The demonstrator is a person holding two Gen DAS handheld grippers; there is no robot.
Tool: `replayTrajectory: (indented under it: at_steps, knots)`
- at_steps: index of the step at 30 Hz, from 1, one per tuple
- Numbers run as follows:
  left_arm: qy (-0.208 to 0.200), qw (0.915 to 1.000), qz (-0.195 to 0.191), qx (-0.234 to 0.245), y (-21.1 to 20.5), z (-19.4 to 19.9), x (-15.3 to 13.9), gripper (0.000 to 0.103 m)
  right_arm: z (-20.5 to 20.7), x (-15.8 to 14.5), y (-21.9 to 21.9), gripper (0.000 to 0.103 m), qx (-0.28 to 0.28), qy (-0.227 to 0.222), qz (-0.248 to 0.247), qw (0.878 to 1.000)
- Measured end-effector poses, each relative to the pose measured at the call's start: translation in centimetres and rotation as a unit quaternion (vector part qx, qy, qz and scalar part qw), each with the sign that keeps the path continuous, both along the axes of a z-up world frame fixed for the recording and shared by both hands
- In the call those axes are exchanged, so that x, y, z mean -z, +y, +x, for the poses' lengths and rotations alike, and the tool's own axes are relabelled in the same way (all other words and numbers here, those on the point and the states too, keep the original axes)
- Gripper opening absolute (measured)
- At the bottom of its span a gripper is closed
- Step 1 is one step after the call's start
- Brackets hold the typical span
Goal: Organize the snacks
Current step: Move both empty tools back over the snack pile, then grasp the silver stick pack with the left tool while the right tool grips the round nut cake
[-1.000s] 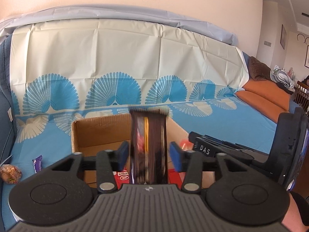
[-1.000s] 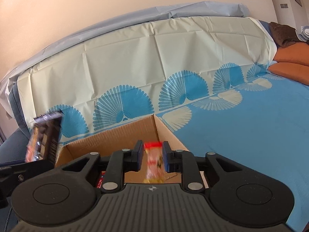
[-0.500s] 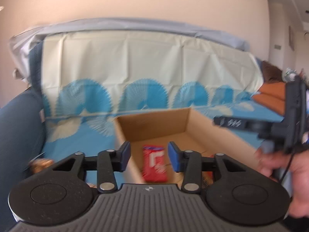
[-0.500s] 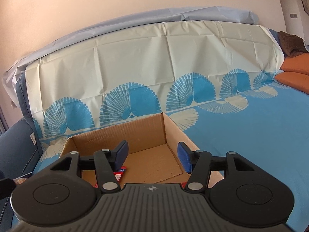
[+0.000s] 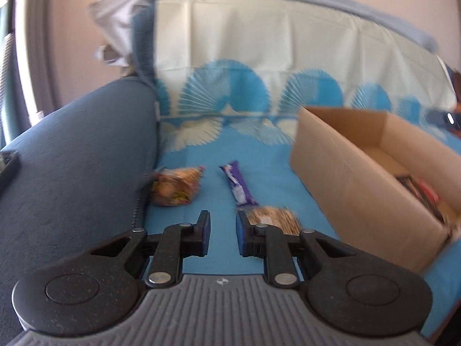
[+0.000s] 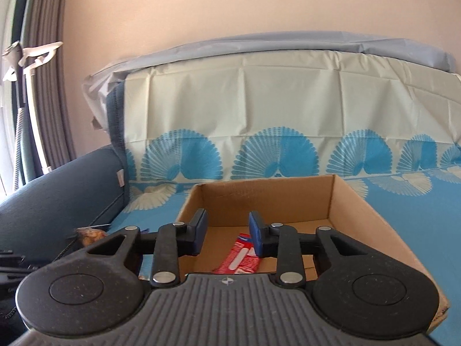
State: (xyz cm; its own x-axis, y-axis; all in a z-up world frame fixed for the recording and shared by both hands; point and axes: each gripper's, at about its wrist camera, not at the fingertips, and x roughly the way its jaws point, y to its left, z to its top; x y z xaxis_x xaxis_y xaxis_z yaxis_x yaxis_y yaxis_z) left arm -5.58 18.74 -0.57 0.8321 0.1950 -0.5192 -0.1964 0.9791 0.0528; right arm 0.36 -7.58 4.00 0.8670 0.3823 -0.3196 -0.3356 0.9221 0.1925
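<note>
My left gripper (image 5: pixel 222 232) is open and empty, low over the blue cloth, left of the cardboard box (image 5: pixel 360 184). A purple bar (image 5: pixel 237 184), a clear bag of biscuits (image 5: pixel 175 186) and a tan patterned snack pack (image 5: pixel 272 219) lie on the cloth just ahead of it. My right gripper (image 6: pixel 227 235) is open and empty above the cardboard box (image 6: pixel 360 210). A red snack pack (image 6: pixel 240 258) lies on the box floor beneath it. Dark and red packs (image 5: pixel 417 187) show inside the box in the left wrist view.
A dark blue sofa armrest (image 5: pixel 72 158) rises at the left. The sofa back is draped in a cream and blue fan-pattern cloth (image 6: pixel 288 109). A black object (image 5: pixel 7 167) lies on the armrest. A curtain (image 6: pixel 43 86) hangs at far left.
Both grippers have let go of their snacks over the box and opened. My left gripper has swung left, away from the box, toward the snacks on the cloth.
</note>
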Motion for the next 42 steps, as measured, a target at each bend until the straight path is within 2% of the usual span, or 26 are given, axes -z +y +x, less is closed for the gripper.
replayTrajectory:
  at_steps: [7,13,17,22,24,26,29,32,36,40,42]
  knots:
    - [-0.021,0.9997,-0.009,-0.005,0.2,-0.9,-0.7,0.021,-2.7,-0.3,4.8,0.032,-0.088,-0.034,-0.028,0.995]
    - [-0.042,0.9972,-0.044,-0.044,1.7,-1.4,-1.2,0.021,-4.7,-0.1,9.2,0.032,-0.152,-0.045,-0.052,0.986]
    - [-0.053,0.9952,-0.055,-0.060,2.4,-1.8,-1.6,0.021,-5.3,0.4,11.4,0.034,-0.173,-0.043,-0.067,0.982]
    - [-0.070,0.9932,-0.052,-0.078,2.6,-2.2,-2.0,0.021,-4.3,1.5,13.9,0.053,-0.170,-0.032,-0.091,0.981]
    - [-0.073,0.9923,-0.049,-0.087,2.7,-2.4,-2.1,0.021,-3.3,2.5,15.3,0.070,-0.159,-0.016,-0.103,0.982]
    - [-0.074,0.9913,-0.047,-0.099,2.8,-2.3,-2.2,0.021,-2.1,3.7,16.7,0.080,-0.146,0.004,-0.110,0.983]
    - [-0.071,0.9904,-0.041,-0.112,2.9,-2.2,-2.2,0.021,-0.8,5.8,18.6,0.082,-0.140,0.035,-0.116,0.983]
    - [-0.063,0.9910,-0.031,-0.115,2.7,-1.9,-2.1,0.022,0.0,7.6,20.0,0.089,-0.142,0.051,-0.133,0.980]
    - [-0.042,0.9926,-0.007,-0.113,2.2,-0.9,-1.8,0.022,1.4,9.1,21.4,0.094,-0.145,0.076,-0.148,0.975]
    - [-0.012,0.9925,0.032,-0.117,1.9,1.2,-1.2,0.023,3.3,10.0,21.6,0.097,-0.131,0.104,-0.143,0.976]
    - [0.003,0.9905,0.081,-0.111,1.5,2.9,-0.7,0.030,4.3,10.5,21.7,0.100,-0.130,0.128,-0.135,0.974]
